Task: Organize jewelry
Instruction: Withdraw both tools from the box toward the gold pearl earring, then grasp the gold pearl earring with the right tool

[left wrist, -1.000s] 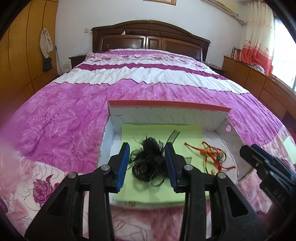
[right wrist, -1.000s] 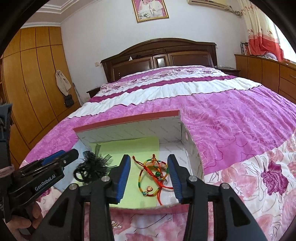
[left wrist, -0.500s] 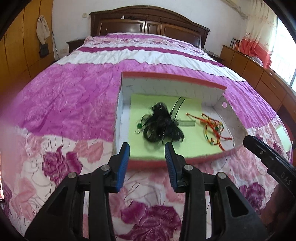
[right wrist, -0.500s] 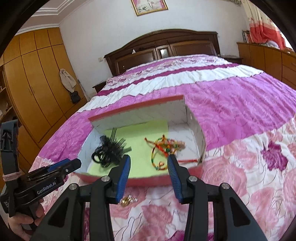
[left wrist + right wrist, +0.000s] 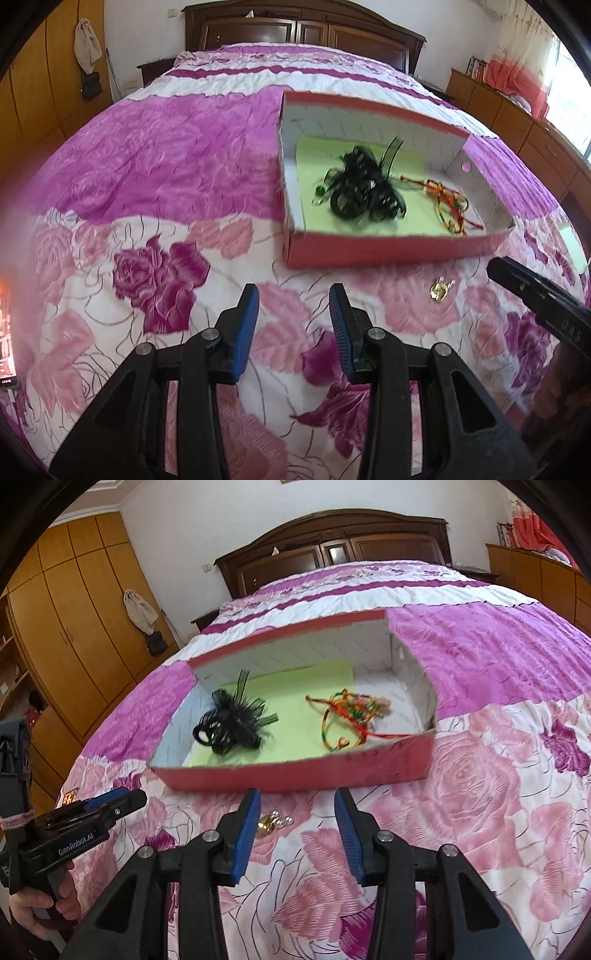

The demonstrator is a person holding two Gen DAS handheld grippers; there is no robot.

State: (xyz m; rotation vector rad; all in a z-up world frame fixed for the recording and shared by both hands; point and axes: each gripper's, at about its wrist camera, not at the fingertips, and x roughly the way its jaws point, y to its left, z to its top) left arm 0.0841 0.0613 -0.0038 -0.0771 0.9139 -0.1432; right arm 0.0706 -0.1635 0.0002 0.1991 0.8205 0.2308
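Note:
A shallow red box (image 5: pixel 388 251) (image 5: pixel 295 773) with a green liner lies on the bed. In it are a black hair piece (image 5: pixel 364 188) (image 5: pixel 231 723) on the left and coloured cord bracelets (image 5: pixel 448 205) (image 5: pixel 349 716) on the right. A small gold trinket (image 5: pixel 439 290) (image 5: pixel 271 821) rests on the quilt in front of the box. My left gripper (image 5: pixel 293 299) is open and holds nothing, short of the box's front wall. My right gripper (image 5: pixel 297 805) is open too, with the trinket just inside its left finger.
The bed has a pink and purple flowered quilt (image 5: pixel 159 280) (image 5: pixel 480 775). A dark wooden headboard (image 5: pixel 332 542) stands at the far end. Wooden wardrobes (image 5: pixel 74 609) line the left wall and low cabinets (image 5: pixel 517 122) the right. A hand (image 5: pixel 40 912) holds the left gripper's handle.
Both grippers have drawn back out of the box toward the near side of the bed and tilted down. The hair piece and bracelets stay in the box. The gold trinket has come into view.

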